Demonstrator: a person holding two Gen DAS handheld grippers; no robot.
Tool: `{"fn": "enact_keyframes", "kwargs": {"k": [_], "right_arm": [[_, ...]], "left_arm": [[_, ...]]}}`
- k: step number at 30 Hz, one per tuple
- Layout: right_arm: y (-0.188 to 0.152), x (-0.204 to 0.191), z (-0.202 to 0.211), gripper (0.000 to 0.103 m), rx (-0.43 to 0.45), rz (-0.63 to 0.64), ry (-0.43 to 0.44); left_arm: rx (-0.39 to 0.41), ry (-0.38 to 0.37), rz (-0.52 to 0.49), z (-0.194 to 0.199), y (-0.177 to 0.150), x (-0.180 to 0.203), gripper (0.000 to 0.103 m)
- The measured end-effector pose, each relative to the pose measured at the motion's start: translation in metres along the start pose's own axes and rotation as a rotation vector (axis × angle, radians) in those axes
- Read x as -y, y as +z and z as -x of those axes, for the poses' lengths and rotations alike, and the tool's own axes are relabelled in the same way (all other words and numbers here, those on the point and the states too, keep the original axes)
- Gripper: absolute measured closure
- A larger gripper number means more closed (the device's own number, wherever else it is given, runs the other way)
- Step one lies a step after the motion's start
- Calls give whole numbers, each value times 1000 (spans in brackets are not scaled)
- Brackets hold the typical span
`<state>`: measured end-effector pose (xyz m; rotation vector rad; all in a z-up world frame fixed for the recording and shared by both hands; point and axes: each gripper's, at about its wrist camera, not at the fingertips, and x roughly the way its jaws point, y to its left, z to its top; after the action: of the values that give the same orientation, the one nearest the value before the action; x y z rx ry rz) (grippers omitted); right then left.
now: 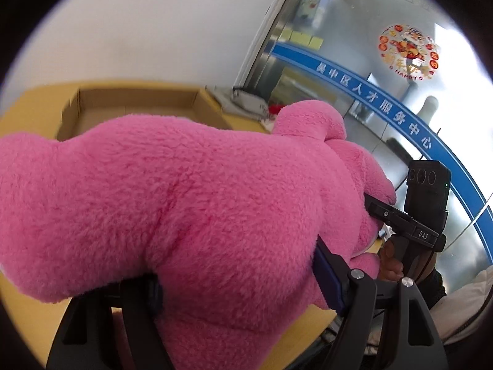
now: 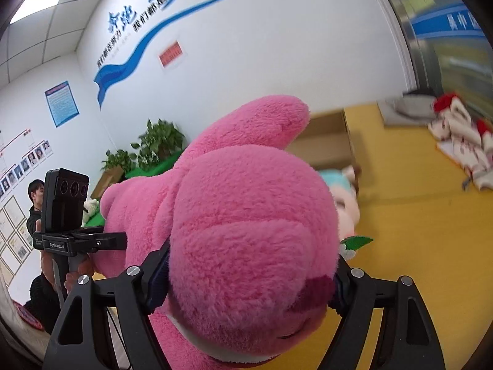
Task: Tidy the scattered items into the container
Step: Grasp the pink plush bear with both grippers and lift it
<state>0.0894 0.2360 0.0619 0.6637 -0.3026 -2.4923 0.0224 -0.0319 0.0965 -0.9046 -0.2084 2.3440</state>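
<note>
**Pink plush bear goes up in a two-handed carry, box waiting behind**

A large pink plush bear (image 1: 191,203) hangs clear of the yellow worktop (image 2: 425,234), clamped at both ends: the left tongs (image 1: 234,289) are clenched on its body and the right tongs (image 2: 246,277) on its head, fur bulging around the pads in both wrist views. The open cardboard box (image 1: 135,104), the container for this tidy-up, stands just beyond the toy on the same worktop and looks empty from the left wrist.

The bear lies roughly level, its long axis strung between the two tongs and running across the box's near wall, with the rounded head toward the right hand and the body toward the left. One ear or limb juts up toward the box in the right wrist view.

The job now appears to be the carry over the rim. Done well, both hands would travel together so the soft body neither stretches nor sags, lift the low belly above the cardboard wall, and turn the toy's length to match the box's longer side before lowering. A smaller pastel plush (image 2: 345,197) sits just beside the box and should be cleared, not swept along.
</note>
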Motion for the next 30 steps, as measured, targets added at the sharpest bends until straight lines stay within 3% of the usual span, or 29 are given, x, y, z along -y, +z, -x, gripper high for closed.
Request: {"fn": "enact_keyframes", "kwargs": {"k": [7,14,22,30], "right_arm": [[100,-25,8,19,126,109,5],[174,-44,-4,19,174,162,11],[239,-35,-43,19,189,168,4],[281,0,-104,19,156,140,-21]], "left_arm": [[116,23,-90,27,90,2,26],[178,33,-119,27,148,-11,26],[202,45,-142,14,214,-37,26],[156,42,-127,-39,263,-79,26]]}}
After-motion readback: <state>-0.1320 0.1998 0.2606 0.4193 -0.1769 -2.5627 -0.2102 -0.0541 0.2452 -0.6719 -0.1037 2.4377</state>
